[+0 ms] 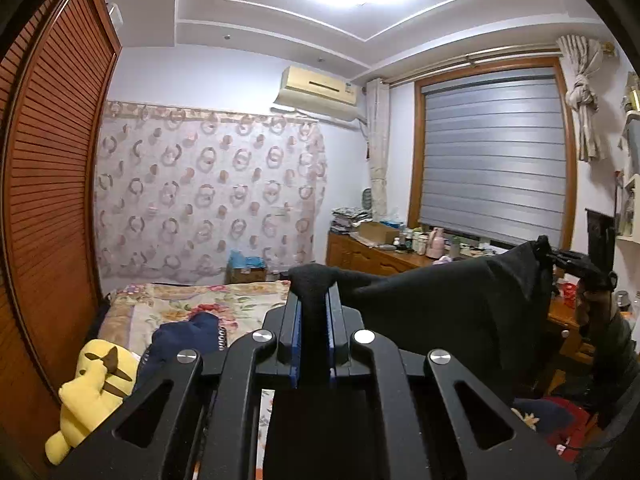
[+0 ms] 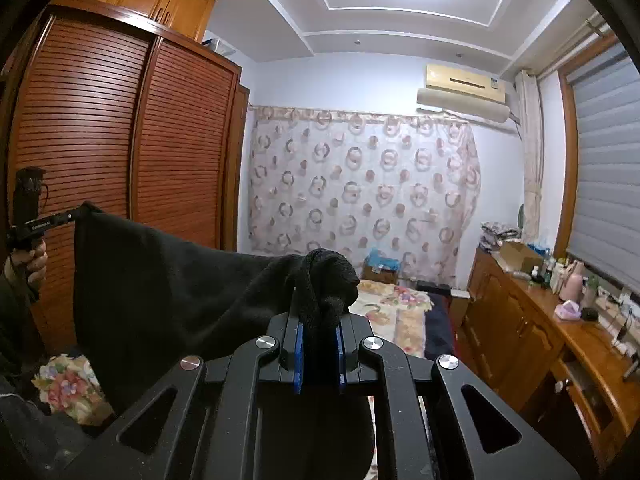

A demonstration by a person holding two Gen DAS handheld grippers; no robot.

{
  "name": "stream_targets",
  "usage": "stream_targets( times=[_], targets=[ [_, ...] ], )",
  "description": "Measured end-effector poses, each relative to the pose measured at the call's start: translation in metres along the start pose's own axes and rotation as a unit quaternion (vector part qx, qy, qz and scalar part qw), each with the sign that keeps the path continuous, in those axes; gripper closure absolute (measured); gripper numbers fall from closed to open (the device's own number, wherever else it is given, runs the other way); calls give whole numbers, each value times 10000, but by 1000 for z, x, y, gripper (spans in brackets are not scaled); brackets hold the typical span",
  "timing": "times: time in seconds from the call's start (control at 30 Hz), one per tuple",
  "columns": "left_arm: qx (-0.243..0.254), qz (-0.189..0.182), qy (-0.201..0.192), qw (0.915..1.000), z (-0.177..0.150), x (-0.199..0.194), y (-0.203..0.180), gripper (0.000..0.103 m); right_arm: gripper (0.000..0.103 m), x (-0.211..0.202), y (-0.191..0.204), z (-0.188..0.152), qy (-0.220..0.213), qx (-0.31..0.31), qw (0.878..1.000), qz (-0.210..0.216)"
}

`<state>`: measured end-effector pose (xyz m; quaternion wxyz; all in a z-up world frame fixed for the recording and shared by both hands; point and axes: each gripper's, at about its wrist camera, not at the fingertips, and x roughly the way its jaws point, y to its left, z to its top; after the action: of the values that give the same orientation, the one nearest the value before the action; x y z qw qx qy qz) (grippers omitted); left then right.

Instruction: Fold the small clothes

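Left tongs: matte black linkage arms, triangular cutouts, round silver pivot screws, blue pads lining the fingers. Right tongs: same black frame, silver screws, blue pads. Left hand: bare skin, dark sleeve; black grip with small white lettering, unreadable.
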<state>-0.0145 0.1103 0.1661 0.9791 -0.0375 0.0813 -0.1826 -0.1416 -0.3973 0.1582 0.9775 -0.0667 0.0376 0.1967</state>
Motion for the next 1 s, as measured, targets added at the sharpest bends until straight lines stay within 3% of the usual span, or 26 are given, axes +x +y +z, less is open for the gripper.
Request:
stream_targets(
  times=[0.13,0.33,0.43,0.5,0.57,0.63,0.7,0.9,1.0],
  targets=[
    [-39,282,205,9994,-6,49,14,92,91,59,-4,-5,295,-84,9994,-128],
    [34,823,855,9929,-40,168,44,90,91,195,-12,-14,958,84,9947,-369],
    [128,976,1426,9849,-65,213,50,80,83,262,-17,-31,1390,194,9889,-491],
    [160,964,1579,9826,-79,224,51,66,62,303,-20,-48,1909,324,9786,-702],
    [203,925,1639,9819,-89,223,48,55,61,329,-19,-60,2186,366,9719,-791],
    [114,755,1779,9811,-98,219,47,43,54,338,-15,-69,2277,353,9691,-880],
    [72,663,1841,9806,-102,213,40,21,51,338,-11,-73,2293,437,9692,-792],
    [109,587,2060,9767,-127,195,18,21,50,328,-24,-76,2390,468,9683,-546],
    [-53,500,2248,9731,-146,190,10,21,50,313,-43,-102,2531,619,9644,-455]
  ],
)
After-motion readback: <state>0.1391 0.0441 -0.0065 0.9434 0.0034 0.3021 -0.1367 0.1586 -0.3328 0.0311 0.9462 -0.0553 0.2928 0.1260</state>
